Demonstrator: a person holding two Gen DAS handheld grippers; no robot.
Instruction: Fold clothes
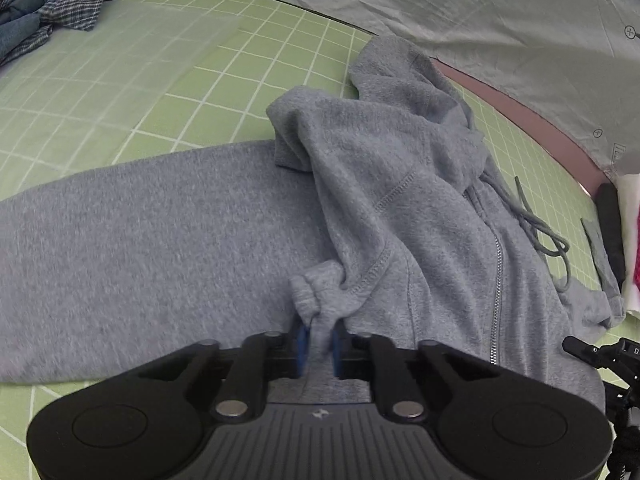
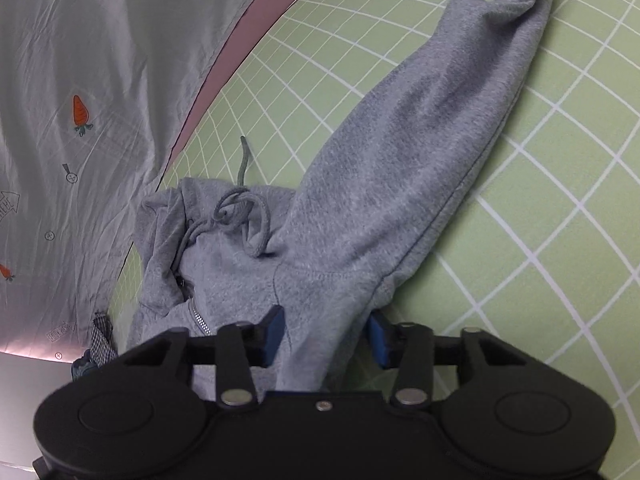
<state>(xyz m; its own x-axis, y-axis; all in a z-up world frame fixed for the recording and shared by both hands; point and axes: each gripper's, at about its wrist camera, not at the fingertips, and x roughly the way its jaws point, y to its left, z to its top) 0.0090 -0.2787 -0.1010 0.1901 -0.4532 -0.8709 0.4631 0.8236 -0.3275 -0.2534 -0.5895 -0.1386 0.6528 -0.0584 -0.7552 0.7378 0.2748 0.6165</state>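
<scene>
A grey zip-up hoodie (image 1: 400, 200) lies on a green gridded mat (image 1: 160, 80), its hood bunched up and one sleeve (image 1: 120, 240) stretched out to the left. My left gripper (image 1: 320, 344) is shut, with a small wad of hoodie fabric pinched between its blue pads near the shoulder seam. In the right wrist view, the hoodie (image 2: 360, 220) has its other sleeve running up and to the right. There my right gripper (image 2: 326, 334) straddles a thick fold at the sleeve's base, and the fabric fills the gap between its pads. The drawstring (image 2: 244, 216) lies coiled near the collar.
A grey sheet printed with carrots (image 1: 480, 20) borders the mat's far side. A pile of plaid and denim clothes (image 1: 60, 8) sits at the far left corner. White and pink cloth (image 1: 630, 240) lies at the right edge. Bare mat (image 2: 560, 200) spreads beside the sleeve.
</scene>
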